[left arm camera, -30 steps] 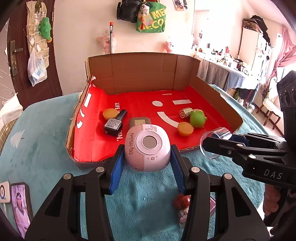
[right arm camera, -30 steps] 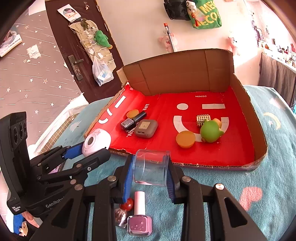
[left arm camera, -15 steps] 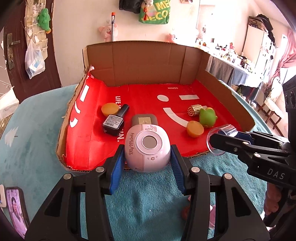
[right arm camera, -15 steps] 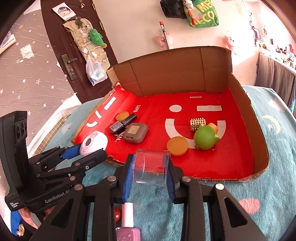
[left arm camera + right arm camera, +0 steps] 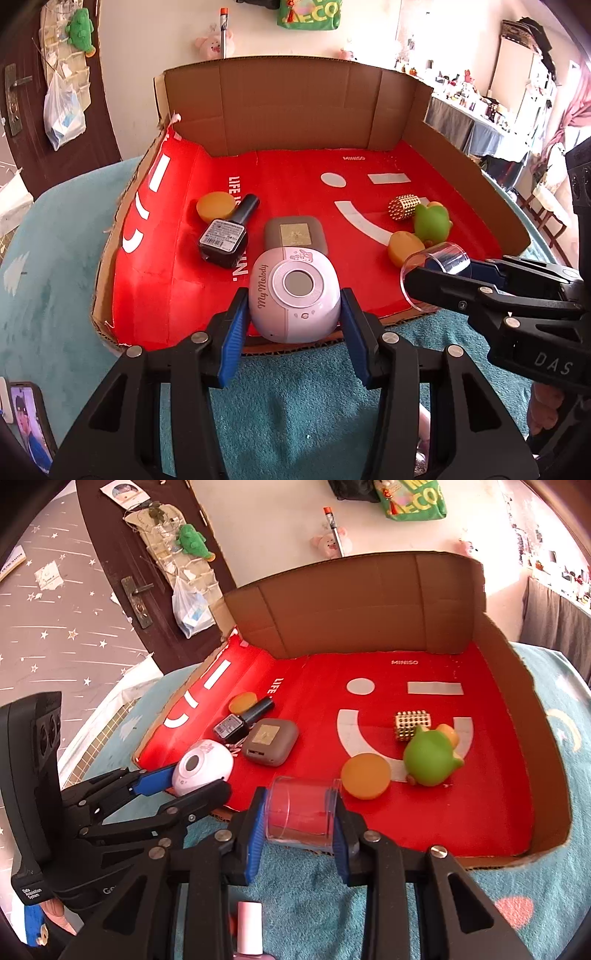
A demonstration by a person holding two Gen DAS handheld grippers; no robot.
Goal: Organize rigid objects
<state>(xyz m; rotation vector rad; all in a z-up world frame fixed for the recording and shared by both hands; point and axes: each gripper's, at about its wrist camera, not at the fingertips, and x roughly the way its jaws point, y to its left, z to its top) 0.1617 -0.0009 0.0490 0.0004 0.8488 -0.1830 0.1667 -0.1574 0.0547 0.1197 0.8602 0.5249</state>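
Note:
My left gripper [image 5: 293, 314] is shut on a pink "My Melody" gadget [image 5: 294, 293] and holds it over the front edge of the red-lined cardboard box [image 5: 155, 273]; it also shows in the right wrist view [image 5: 201, 766]. My right gripper [image 5: 299, 812] is shut on a clear plastic cup [image 5: 301, 808], held on its side over the box's front edge; the cup also shows in the left wrist view [image 5: 436, 264]. In the box lie a black bottle [image 5: 227, 236], a grey case [image 5: 295, 236], two orange discs [image 5: 216, 206], a gold roller [image 5: 404, 206] and a green toy [image 5: 432, 223].
The box sits on a teal cloth [image 5: 295, 398]. A pink nail polish bottle [image 5: 249, 928] lies on the cloth under my right gripper. A phone [image 5: 27, 421] lies at the left edge. The box walls [image 5: 291, 107] stand high at the back and right.
Both grippers have moved forward toward the box with their objects, from the cloth in front to over the box's front edge.

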